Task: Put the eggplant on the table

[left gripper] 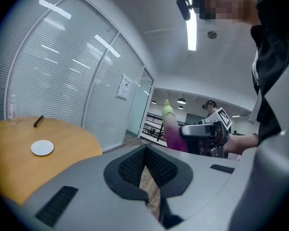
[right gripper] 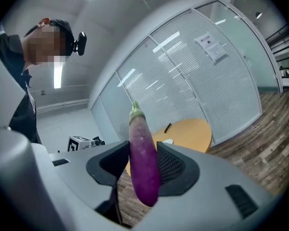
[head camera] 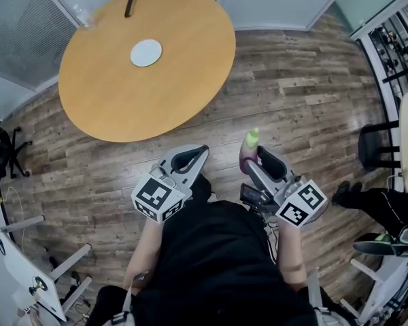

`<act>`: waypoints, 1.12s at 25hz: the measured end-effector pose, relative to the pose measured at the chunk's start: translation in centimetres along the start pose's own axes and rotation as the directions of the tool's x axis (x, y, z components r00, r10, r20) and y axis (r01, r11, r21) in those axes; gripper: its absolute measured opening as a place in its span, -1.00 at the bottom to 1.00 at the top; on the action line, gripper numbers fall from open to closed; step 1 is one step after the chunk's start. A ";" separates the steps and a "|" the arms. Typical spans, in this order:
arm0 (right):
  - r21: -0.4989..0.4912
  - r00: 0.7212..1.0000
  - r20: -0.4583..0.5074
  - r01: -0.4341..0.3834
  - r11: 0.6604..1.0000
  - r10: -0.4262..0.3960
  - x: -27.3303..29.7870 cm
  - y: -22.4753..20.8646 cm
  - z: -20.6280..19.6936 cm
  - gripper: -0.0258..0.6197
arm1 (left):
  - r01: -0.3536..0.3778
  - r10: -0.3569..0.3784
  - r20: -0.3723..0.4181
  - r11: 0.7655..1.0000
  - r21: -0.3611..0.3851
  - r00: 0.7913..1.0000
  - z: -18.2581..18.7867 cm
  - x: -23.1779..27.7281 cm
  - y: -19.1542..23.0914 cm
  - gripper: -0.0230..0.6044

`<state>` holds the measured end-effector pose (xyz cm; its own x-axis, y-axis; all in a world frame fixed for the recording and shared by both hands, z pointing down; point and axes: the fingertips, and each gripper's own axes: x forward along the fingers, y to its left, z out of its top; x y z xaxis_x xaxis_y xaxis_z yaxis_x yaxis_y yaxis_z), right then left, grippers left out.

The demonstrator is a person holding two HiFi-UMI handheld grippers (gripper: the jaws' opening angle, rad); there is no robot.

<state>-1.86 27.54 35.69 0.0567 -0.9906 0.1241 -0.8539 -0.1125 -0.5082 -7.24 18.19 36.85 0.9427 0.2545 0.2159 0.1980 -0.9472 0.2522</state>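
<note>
A long purple eggplant [head camera: 248, 149] with a green cap stands upright between the jaws of my right gripper [head camera: 253, 159], which is shut on it above the wooden floor, short of the table. In the right gripper view the eggplant [right gripper: 143, 165] fills the gap between the pads of the right gripper [right gripper: 143, 154]. The round wooden table [head camera: 115, 97] lies ahead to the left. My left gripper [head camera: 201, 151] is held beside the right one, shut and holding nothing. In the left gripper view, past the left gripper [left gripper: 147, 152], the eggplant [left gripper: 171, 131] shows.
On the table lie a white disc [head camera: 146, 52], a dark pen-like object [head camera: 130, 2] and a clear bottle [head camera: 82, 17] at its far edge. A black chair [head camera: 377, 148] stands to the right, an office chair [head camera: 0, 152] to the left. Glass walls with blinds [head camera: 20, 26] stand behind the table.
</note>
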 end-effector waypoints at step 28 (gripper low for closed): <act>-0.004 0.972 -0.160 -0.178 0.984 0.175 18.0 1.7 2.3 -0.33 | -0.238 0.250 0.085 0.963 -0.130 0.965 1.0 -7.0 14.9 -0.89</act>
<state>-1.06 9.32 35.09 -0.1768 -0.9698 0.1679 -0.8523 0.0655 -0.5189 -10.60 2.08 38.13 0.9816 -0.0075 0.1907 -0.0682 -0.9470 0.3140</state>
